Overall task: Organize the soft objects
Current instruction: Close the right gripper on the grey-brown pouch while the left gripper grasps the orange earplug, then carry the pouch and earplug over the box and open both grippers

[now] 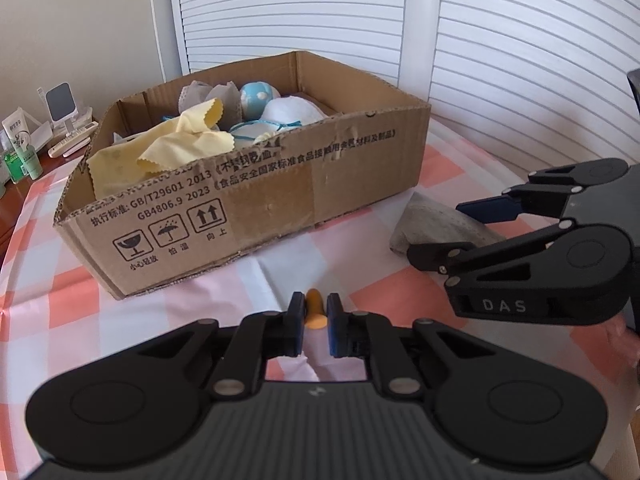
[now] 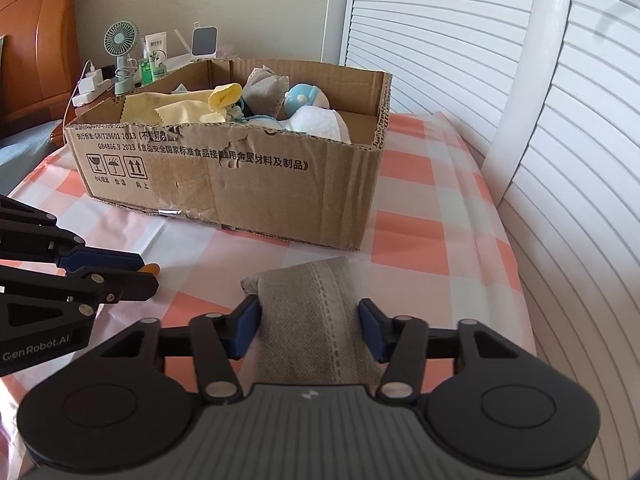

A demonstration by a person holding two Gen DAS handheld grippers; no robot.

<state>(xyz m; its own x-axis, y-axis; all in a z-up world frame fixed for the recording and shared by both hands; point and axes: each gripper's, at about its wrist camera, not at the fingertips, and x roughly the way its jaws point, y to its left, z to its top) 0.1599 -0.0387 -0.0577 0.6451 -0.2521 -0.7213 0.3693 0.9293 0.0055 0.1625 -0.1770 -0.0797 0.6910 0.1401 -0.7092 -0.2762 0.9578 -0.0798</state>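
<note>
My left gripper (image 1: 314,320) is shut on a small orange foam piece (image 1: 313,312), low over the pink checked cloth (image 1: 160,312). In the right wrist view the left gripper (image 2: 149,270) comes in from the left with the orange tip (image 2: 154,268) showing. My right gripper (image 2: 310,326) is shut on a folded grey cloth (image 2: 308,308) that lies on the checked cover; its blue pads (image 2: 248,326) press both sides. The left wrist view shows the right gripper (image 1: 436,228) on the grey cloth (image 1: 428,216), right of the cardboard box (image 1: 280,200).
The open box (image 2: 280,184) holds a yellow cloth (image 1: 180,140), grey cloths, a blue and white plush (image 1: 256,96) and a white soft item (image 1: 292,110). A bedside top with a fan (image 2: 120,40), bottles and chargers lies far left. White slatted doors (image 2: 440,40) close off the right.
</note>
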